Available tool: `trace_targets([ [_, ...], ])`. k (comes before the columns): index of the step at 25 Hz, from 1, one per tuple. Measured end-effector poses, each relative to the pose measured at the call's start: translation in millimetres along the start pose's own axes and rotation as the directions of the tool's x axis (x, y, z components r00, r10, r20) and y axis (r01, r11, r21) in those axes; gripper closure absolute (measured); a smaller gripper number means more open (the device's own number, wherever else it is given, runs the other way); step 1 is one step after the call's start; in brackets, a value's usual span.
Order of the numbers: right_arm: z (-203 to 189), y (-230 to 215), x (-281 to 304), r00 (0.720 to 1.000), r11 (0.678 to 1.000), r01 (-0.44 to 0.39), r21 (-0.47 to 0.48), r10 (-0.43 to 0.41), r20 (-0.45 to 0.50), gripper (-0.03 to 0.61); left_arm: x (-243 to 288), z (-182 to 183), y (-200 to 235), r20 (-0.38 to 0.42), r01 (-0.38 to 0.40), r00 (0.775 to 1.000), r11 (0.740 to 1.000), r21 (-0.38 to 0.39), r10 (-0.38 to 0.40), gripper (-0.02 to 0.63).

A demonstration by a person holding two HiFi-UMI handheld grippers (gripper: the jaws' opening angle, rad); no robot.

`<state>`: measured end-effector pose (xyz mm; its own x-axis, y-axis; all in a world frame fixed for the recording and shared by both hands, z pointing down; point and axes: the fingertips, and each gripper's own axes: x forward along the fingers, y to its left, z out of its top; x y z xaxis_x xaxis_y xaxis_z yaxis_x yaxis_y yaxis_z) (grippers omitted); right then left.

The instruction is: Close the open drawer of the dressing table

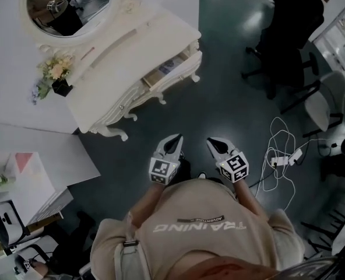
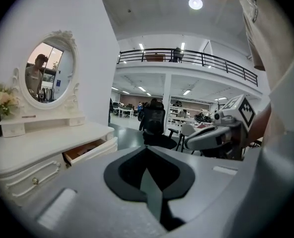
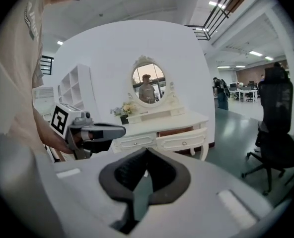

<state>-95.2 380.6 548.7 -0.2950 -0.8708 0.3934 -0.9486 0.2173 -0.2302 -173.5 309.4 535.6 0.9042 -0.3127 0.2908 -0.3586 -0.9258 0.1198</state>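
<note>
Over a dark glossy floor (image 1: 231, 92), well apart from the ornate white wooden dressing table (image 1: 117, 54), held the left gripper (image 1: 175, 140) and right gripper (image 1: 214, 142) side by side, jaws together, empty. Saw its wood-lined white drawer (image 1: 171, 69) pulled out.

Right gripper (image 3: 147, 149), fingers (image 3: 125, 172) together and empty, faces the open drawer (image 3: 184, 140).
</note>
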Motion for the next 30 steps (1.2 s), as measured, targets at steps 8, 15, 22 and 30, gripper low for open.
trace_targets([
  [8,71,-37,68,0.997,0.992,0.066,-0.111,-0.069,-0.02,0.574,56,26,95,0.033,0.091,0.995,0.996,0.003,-0.091,0.614],
  [15,77,-67,116,0.992,0.993,0.121,-0.007,-0.122,-0.035,0.574,96,32,151,0.039,0.075,0.997,0.997,-0.026,-0.074,0.614],
  [22,96,-124,177,1.0,1.0,-0.01,0.007,0.01,-0.018,0.574,153,32,179,-0.017,0.002,1.0,1.0,-0.026,-0.002,0.615],
  [30,123,-216,225,0.98,0.976,-0.182,-0.117,0.169,-0.109,0.574,226,56,206,-0.11,-0.179,0.978,0.984,-0.012,0.176,0.614],
])
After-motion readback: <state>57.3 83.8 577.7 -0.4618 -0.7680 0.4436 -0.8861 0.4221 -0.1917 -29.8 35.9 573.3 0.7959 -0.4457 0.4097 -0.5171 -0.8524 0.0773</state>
